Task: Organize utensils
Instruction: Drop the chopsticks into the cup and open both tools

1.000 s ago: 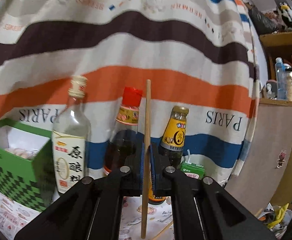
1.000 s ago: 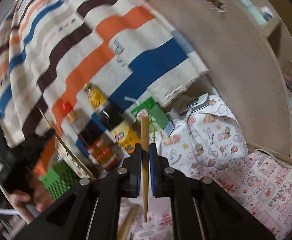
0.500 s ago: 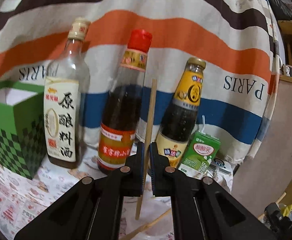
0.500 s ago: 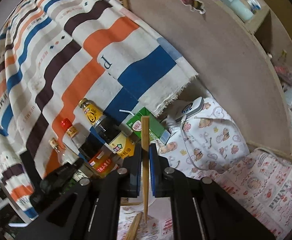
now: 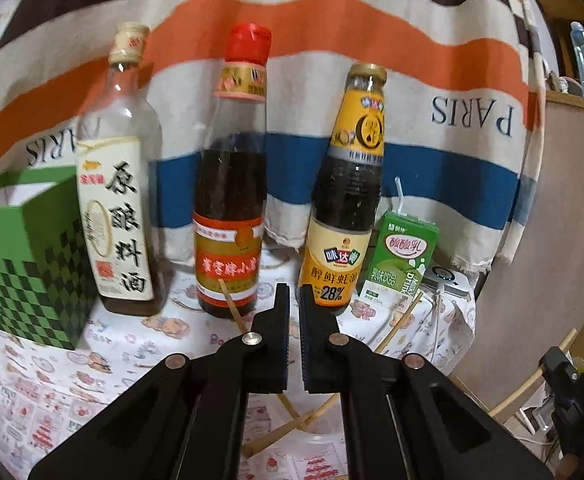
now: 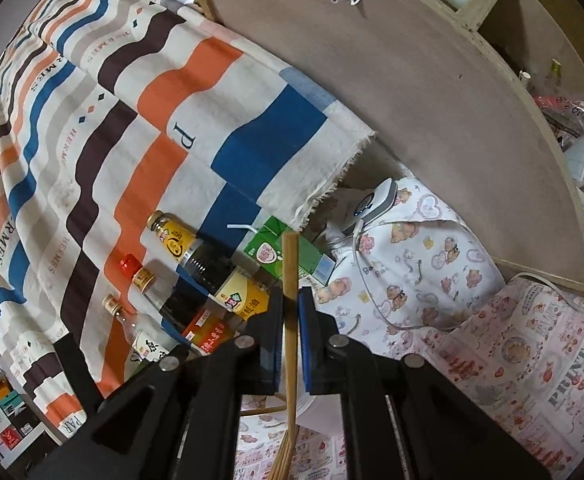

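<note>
Now the left gripper [image 5: 295, 312] has its jaws nearly together with nothing between them; the chopstick it pinched upright half a second ago is gone from its grip. Loose chopsticks [image 5: 233, 306] lie on the patterned tablecloth [image 5: 43, 400] at lower centre of the left view, partly hidden behind the gripper, one slanting up in front of the red-capped bottle [image 5: 231, 184]; cannot tell which one was dropped. The clear bottle [image 5: 121, 184], yellow-label bottle [image 5: 348, 200], green carton [image 5: 402, 258] and green checkered box [image 5: 27, 268] fill more of the frame than before. The right gripper [image 6: 290, 312] is clamped on a single chopstick [image 6: 290, 280], upright at frame centre as before, top end in front of the carton. More chopsticks [image 6: 281, 456] lie at the bottom centre. The striped cloth [image 6: 111, 140] hangs upper left.
</note>
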A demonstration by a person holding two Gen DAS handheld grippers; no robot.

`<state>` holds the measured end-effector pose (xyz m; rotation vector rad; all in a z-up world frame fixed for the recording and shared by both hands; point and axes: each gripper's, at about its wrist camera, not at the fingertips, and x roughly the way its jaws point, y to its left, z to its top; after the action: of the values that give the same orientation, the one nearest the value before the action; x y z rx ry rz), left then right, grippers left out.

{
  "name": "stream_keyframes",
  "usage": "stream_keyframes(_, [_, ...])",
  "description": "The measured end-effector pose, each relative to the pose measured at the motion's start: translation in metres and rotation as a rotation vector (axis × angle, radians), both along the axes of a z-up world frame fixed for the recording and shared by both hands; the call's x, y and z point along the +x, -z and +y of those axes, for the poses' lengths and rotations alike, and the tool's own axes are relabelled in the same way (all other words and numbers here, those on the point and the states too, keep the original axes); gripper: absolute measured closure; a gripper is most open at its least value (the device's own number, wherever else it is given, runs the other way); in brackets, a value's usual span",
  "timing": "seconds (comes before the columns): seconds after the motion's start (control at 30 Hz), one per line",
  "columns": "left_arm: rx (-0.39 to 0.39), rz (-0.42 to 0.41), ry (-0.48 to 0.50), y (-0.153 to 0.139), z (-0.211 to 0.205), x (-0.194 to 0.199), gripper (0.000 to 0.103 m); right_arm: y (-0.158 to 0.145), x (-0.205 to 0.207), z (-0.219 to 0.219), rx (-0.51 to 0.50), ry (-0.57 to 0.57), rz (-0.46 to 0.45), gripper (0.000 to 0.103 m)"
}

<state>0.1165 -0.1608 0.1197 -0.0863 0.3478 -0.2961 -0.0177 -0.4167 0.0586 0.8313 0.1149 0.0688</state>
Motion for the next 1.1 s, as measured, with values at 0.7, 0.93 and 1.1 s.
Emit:
stream_keyframes(0.7, [0.112, -0.174, -0.219, 0.004, 0.109, -0.082, 0.030, -0.039, 0.043, 0.021, -0.047, -0.004, -0.019, 0.097])
stream_keyframes(0.93, [0.122, -0.157, -0.281, 0.039, 0.138, -0.100, 0.021, -0.023, 0.064, 0.036, -0.157, 0.018, 0.029, 0.097])
stream_keyframes(1.1, [0.108, -0.110, -0.285, 0.060, 0.144, -0.098, 0.021, -0.012, 0.074, 0.049, -0.239, -0.006, 0.070, 0.097])
